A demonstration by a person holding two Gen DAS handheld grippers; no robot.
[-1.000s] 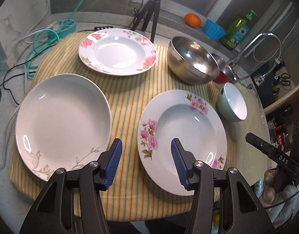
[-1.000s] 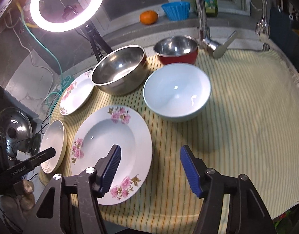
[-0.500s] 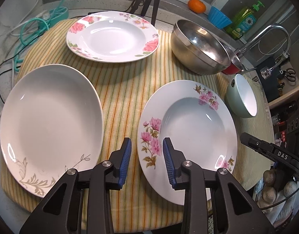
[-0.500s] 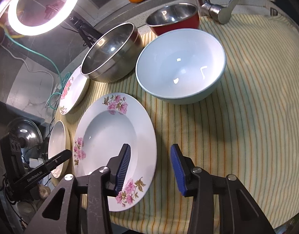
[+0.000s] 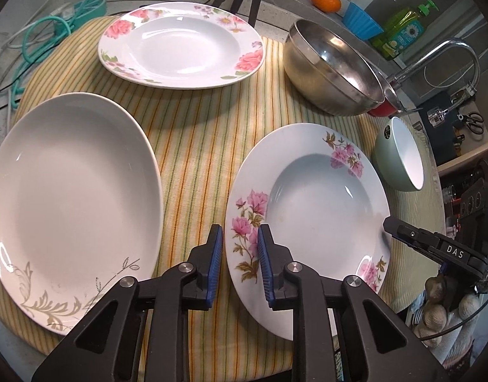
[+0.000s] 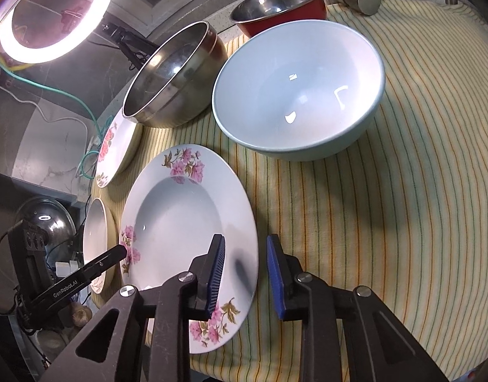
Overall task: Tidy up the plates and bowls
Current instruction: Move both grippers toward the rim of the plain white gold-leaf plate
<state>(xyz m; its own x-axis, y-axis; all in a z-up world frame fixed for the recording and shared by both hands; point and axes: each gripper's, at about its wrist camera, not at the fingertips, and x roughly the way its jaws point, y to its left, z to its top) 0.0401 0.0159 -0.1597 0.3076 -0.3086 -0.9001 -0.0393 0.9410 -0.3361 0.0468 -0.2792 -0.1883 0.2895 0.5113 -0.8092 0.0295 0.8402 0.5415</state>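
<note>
Left wrist view: left claw (image 5: 240, 262) narrowed astride the pink-flower plate's (image 5: 307, 210) left rim, a gap showing either side.
White plate (image 5: 72, 197): left of that plate.
Right claw (image 6: 245, 278): half-open astride the same plate's (image 6: 183, 232) right rim.
Blue bowl (image 6: 298, 92): behind it, right.

left gripper (image 5: 239, 267): black plastic arms, ribbed blue pads, silver screws, "GenRobot.AI" printed on its side
right gripper (image 6: 245, 281): looked the same, side read "DAS"

Three plates, pink-flowered plate (image 5: 310, 197), rose-rimmed plate (image 5: 180, 44), plain white plate (image 5: 69, 197), flat, three bowls upright
</note>
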